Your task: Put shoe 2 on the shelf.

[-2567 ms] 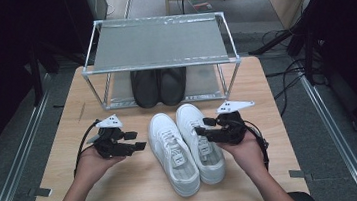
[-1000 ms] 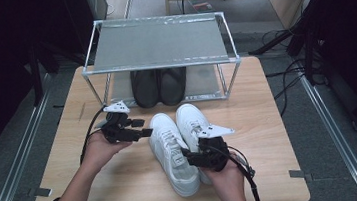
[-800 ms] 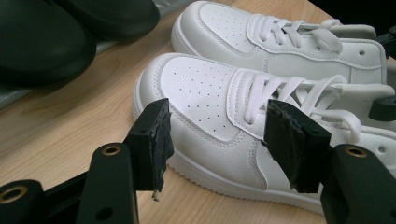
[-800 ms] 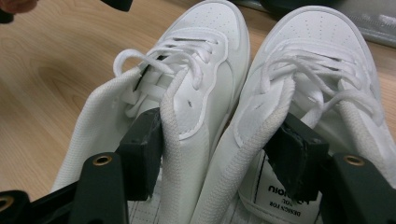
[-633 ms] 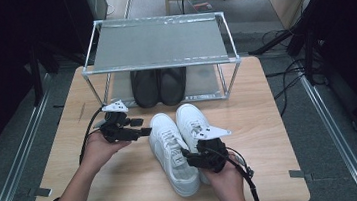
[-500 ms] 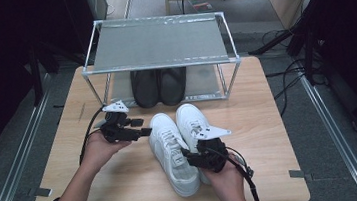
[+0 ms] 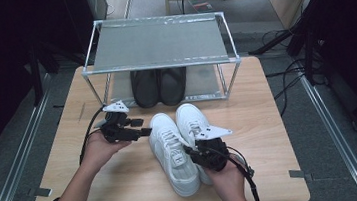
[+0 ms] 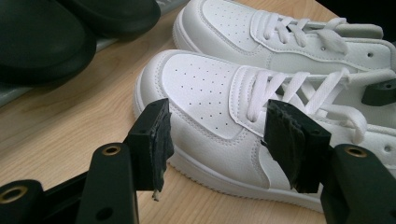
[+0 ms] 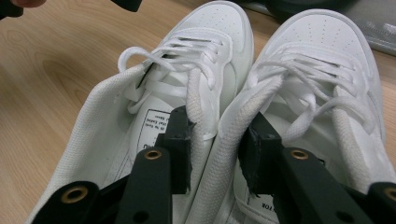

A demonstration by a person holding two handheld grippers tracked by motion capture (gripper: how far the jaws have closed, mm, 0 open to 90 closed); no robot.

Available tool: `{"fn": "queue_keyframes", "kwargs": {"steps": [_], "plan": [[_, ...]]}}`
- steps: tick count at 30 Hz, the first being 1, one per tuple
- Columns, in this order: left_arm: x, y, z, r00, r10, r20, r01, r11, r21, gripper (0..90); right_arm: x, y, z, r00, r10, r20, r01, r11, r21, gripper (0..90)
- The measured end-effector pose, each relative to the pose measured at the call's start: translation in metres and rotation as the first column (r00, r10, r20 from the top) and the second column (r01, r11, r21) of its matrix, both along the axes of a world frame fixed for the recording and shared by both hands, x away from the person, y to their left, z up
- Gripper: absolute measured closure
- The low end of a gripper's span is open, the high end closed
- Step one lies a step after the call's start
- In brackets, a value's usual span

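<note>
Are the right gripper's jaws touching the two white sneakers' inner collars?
Touching. In the right gripper view, the right gripper has one jaw inside each white sneaker, pads against the two adjoining inner collars. Its jaws have just been closing on them.

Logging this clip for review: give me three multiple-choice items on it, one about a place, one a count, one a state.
1. Where do the black shoes stand?
A. on the rack's lower shelf
B. on the rack's top shelf
C. on the floor

2. How many white sneakers lie on the table?
A. one
B. two
C. four

3. How does the right hand-held gripper stand?
A. wide open above the rack
B. closed on a black shoe
C. one jaw inside each sneaker, the two inner collars between them

Key: 1 A, they sit under the rack's top shelf in the high view. 2 B, a pair side by side. 3 C, the right gripper view shows the pads pressing both collars together; the jaws have just been closing.
</note>
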State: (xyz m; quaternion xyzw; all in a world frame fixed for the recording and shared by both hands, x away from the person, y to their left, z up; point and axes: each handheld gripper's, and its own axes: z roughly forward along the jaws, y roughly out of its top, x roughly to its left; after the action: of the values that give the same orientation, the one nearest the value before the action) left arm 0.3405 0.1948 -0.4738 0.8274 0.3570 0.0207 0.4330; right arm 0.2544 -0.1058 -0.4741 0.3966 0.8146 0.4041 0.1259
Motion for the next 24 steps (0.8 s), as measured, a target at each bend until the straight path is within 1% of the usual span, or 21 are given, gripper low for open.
{"fn": "queue_keyframes", "kwargs": {"steps": [6,9,12,15,19,23,24], "plan": [[0.001,0.002,0.000,1.0000,0.004,0.004,-0.004,1.0000,-0.007,41.6,0.001,-0.002,0.001,0.9998,-0.008,-0.019,0.009,1.000,0.020,73.0],[0.002,0.004,0.000,1.0000,0.007,0.004,-0.007,0.9999,-0.011,41.6,0.002,-0.004,0.002,0.9993,-0.012,-0.035,0.013,0.999,0.033,73.9],[0.002,0.005,0.000,1.0000,0.007,0.003,-0.007,0.9999,-0.011,41.6,0.004,-0.006,0.003,0.9985,-0.013,-0.053,0.015,0.999,0.038,74.8],[0.001,0.006,0.000,0.9999,0.013,0.003,-0.013,0.9998,-0.015,41.6,0.005,-0.008,0.005,0.9979,-0.022,-0.061,0.024,0.999,0.036,76.2],[0.001,0.011,0.001,0.9996,0.027,0.006,-0.026,0.9995,-0.016,41.6,0.007,-0.012,0.009,0.9990,-0.014,-0.042,0.015,1.000,0.023,77.2],[0.000,0.017,0.002,0.9993,0.038,0.007,-0.038,0.9992,-0.016,41.6,0.008,-0.017,0.013,0.9993,0.002,-0.037,-0.001,1.000,0.028,77.6],[0.000,0.018,0.002,0.9991,0.043,0.006,-0.043,0.9989,-0.020,41.6,0.009,-0.019,0.013,0.9992,0.014,-0.038,-0.013,0.999,0.030,77.7]]}}
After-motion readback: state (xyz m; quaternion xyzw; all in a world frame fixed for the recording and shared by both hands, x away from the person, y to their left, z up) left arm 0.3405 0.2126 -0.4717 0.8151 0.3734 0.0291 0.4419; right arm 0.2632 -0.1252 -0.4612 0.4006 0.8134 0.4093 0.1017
